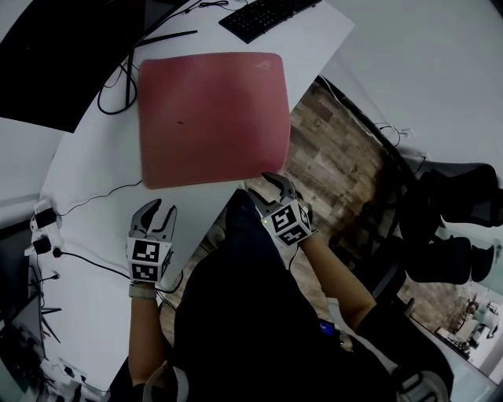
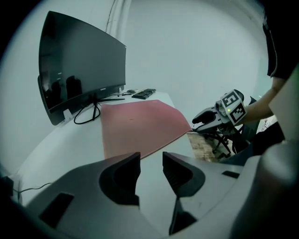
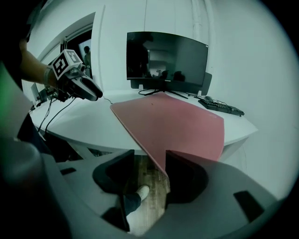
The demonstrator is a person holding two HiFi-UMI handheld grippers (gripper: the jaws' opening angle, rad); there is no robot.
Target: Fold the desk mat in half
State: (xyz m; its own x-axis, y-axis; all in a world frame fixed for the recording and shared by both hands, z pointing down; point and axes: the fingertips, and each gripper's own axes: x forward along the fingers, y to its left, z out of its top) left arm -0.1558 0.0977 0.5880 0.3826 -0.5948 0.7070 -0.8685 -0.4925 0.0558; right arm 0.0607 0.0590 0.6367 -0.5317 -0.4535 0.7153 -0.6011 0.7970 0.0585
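the desk [image 1: 86,235] is carrying the mat [image 1: 208,118] flat, its 5 o'clock corner hanging off the edge. both tools are gaping, holding nothing: right gripper [image 1: 263,184] straddling that corner, left gripper [image 1: 160,210] hovering at 7 o'clock, short of the mat. guessing uneven grabs are going to skew the fold. whether the right one's touching the corner is hard to make out.

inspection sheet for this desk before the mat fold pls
Surface: white desk.
Job's things: red desk mat lies flat and unfolded, with its near right corner past the desk edge.
Clutter: monitor and keyboard behind the mat.
Grippers: left gripper open, empty, over bare desk; right gripper open, mat's overhanging corner between its jaws, not clamped.
Cables: cables along the desk's left side, plus a loop by the monitor stand.
Surroundings: wood-pattern floor, black chair.
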